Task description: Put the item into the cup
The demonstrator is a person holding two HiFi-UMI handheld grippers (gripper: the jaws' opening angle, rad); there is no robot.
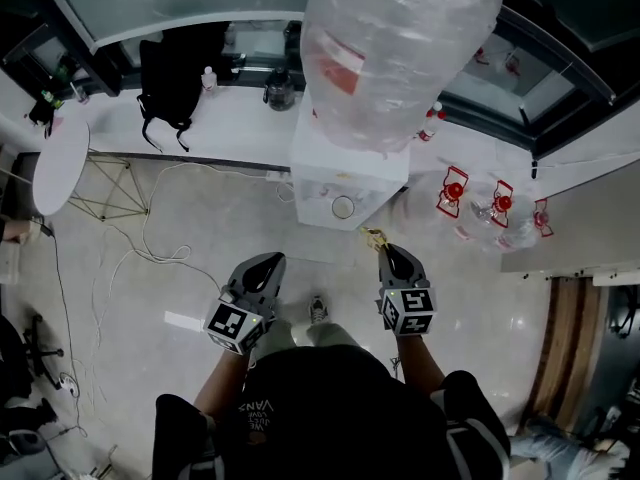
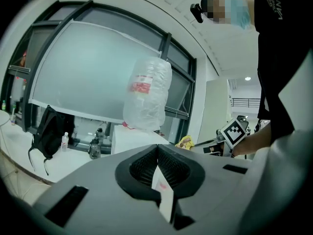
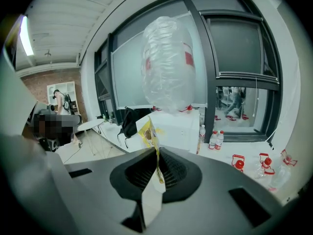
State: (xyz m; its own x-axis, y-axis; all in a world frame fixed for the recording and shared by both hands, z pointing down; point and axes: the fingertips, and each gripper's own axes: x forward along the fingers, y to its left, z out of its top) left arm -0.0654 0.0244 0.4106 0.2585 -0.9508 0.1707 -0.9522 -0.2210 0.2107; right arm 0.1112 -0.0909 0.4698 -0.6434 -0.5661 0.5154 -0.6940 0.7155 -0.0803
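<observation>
A small yellow packet (image 1: 375, 236) sticks out of my right gripper (image 1: 388, 251), which is shut on it; in the right gripper view the yellow packet (image 3: 148, 131) stands upright between the closed jaws of that gripper (image 3: 157, 152). My left gripper (image 1: 268, 261) is shut with nothing in it, as the left gripper view (image 2: 157, 149) confirms. Both are held above the floor just in front of a white water dispenser (image 1: 345, 173) topped by a large clear bottle (image 1: 395, 38). A round rim (image 1: 343, 207), perhaps a cup, sits on the dispenser's front.
A black backpack (image 1: 168, 73) and small bottles rest on the white ledge behind. A round white table (image 1: 58, 163) stands at left, with cables (image 1: 150, 240) across the floor. Empty water jugs with red caps (image 1: 480, 203) lie to the dispenser's right.
</observation>
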